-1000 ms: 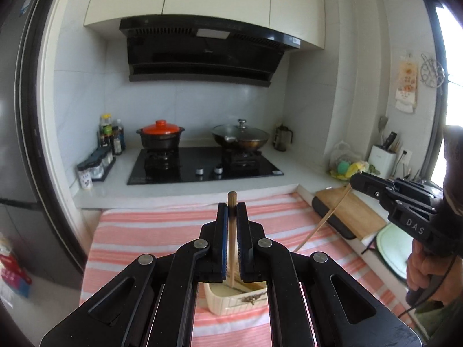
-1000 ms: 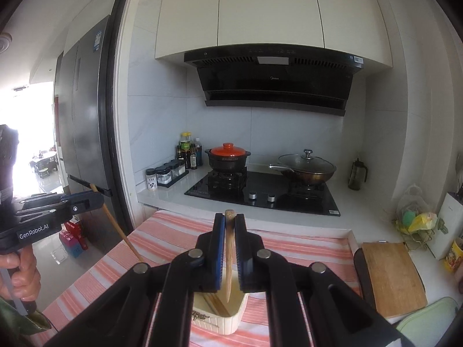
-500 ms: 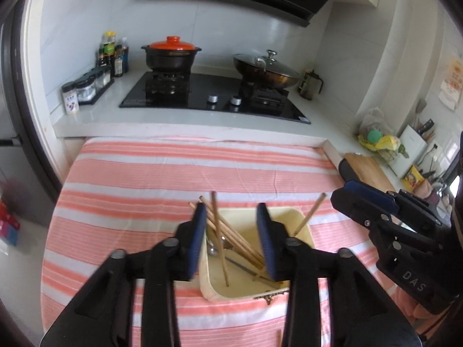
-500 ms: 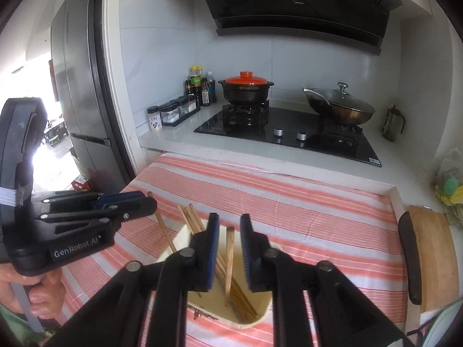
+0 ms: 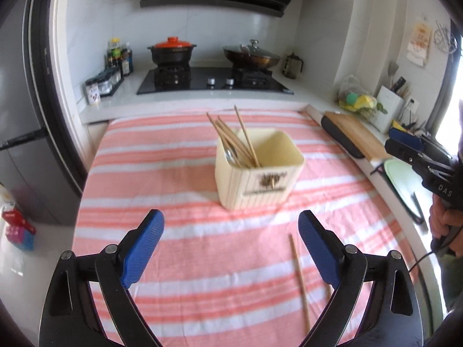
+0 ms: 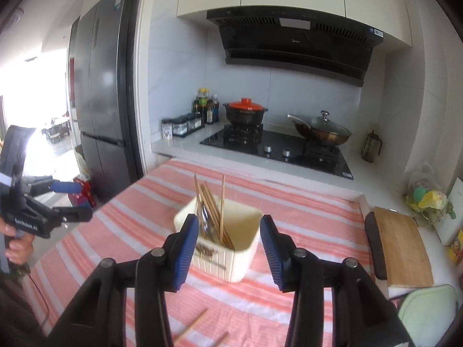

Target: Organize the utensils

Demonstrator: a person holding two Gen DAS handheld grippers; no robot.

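A cream utensil holder (image 5: 259, 179) stands on the pink striped cloth (image 5: 162, 173), with several wooden chopsticks (image 5: 234, 138) and a metal spoon (image 5: 231, 154) leaning in its left side. My left gripper (image 5: 230, 219) hangs in front of the holder, its jaws opening wide with nothing between them. A loose chopstick (image 5: 299, 283) lies on the cloth by its right finger. My right gripper (image 6: 229, 222) faces the holder (image 6: 228, 260) from close by, jaws opening, nothing pressed between the pads. Two loose chopsticks (image 6: 191, 326) lie below it. Each gripper shows in the other's view (image 5: 411, 150) (image 6: 58, 202).
Behind the cloth is a black hob (image 5: 214, 81) with a red-lidded pot (image 5: 172, 49) and a lidded wok (image 5: 251, 55). A wooden cutting board (image 5: 356, 136) and a pale green tray (image 5: 402, 173) lie to the right. Spice jars (image 5: 101, 84) and a fridge (image 5: 26, 115) are at the left.
Both grippers were shut on a chopstick above the holder. They opened, the chopsticks dropped into the holder, and both grippers drew back and lower while opening wider.
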